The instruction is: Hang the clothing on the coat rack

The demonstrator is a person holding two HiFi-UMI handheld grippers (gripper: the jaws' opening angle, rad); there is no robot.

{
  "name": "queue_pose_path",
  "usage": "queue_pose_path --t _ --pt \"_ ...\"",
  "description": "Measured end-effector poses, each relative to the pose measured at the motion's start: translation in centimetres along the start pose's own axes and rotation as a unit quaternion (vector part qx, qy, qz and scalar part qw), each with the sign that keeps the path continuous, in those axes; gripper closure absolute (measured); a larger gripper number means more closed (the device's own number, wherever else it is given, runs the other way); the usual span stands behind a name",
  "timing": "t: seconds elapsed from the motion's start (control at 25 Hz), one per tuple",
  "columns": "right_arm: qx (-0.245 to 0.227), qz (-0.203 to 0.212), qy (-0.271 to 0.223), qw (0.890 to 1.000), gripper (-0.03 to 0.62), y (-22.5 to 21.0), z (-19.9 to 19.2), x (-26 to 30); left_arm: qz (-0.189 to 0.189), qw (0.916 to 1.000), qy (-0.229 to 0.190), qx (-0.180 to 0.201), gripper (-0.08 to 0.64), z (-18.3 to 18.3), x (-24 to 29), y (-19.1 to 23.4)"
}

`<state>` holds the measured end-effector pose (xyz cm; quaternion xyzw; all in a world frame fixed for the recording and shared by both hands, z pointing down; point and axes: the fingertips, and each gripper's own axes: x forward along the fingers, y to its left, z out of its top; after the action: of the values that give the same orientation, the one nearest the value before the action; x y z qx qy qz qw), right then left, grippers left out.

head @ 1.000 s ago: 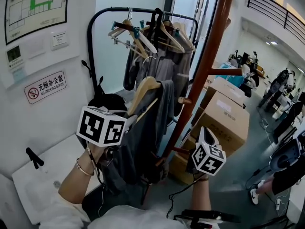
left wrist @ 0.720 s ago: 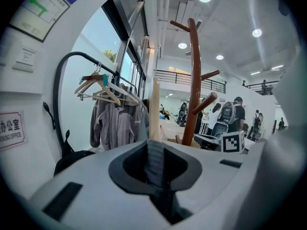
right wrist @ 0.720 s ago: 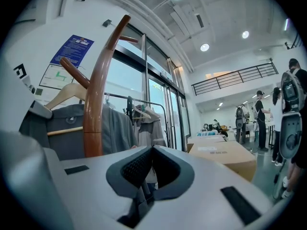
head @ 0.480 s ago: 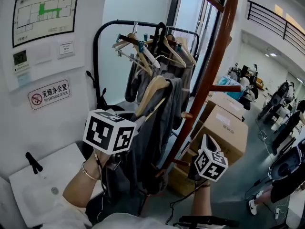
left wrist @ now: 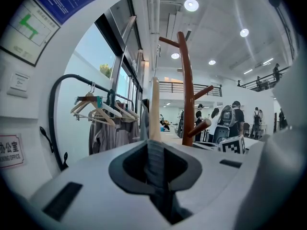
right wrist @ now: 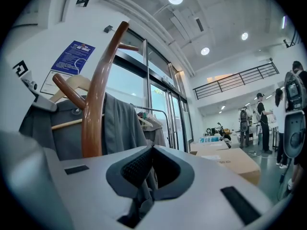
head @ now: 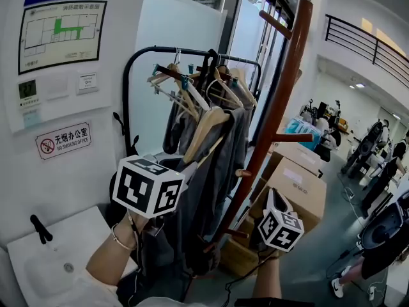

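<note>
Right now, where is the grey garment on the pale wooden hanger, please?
In the head view's centre, the grey garment is just left of the brown wooden coat rack, in front of the black clothes rail.

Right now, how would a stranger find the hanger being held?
Find the tall brown coat rack in the middle. Left of it, before the black clothes rail, is a pale wooden hanger under a grey garment. Unlike the rail's hangers, it sits lower, off the rail, its garment gripped by the left claw.

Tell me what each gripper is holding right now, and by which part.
The left gripper pinches the grey garment at the shoulder, beside its wooden hanger; the right gripper pinches a fold of what looks like the same grey fabric, lower down.
</note>
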<state>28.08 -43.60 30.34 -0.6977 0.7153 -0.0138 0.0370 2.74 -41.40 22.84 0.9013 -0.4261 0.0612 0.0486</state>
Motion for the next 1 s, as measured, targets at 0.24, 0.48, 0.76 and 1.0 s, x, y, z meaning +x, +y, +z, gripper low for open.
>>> queue_pose_path --t 0.24,0.48,0.76,1.0 --pt "0.0 0.006 -0.01 1.0 0.569 0.3 1.1 0.2 -0.003 0.9998 -0.02 0.009 0.517 2.0 0.1 -0.5" --pt "-0.01 0.011 -0.017 1.0 0.569 0.6 2.1 0.4 0.0 0.9988 -0.039 0.031 0.517 4.6 -0.1 -0.9" --pt "-0.016 0.021 -0.024 0.999 0.569 0.6 3.2 0.8 0.003 0.9977 -0.05 0.047 0.517 7.1 0.1 -1.2" --pt "-0.02 0.024 -0.025 0.999 0.569 0.1 3.7 0.9 0.007 0.9963 -0.051 0.069 0.515 8.7 0.8 -1.8"
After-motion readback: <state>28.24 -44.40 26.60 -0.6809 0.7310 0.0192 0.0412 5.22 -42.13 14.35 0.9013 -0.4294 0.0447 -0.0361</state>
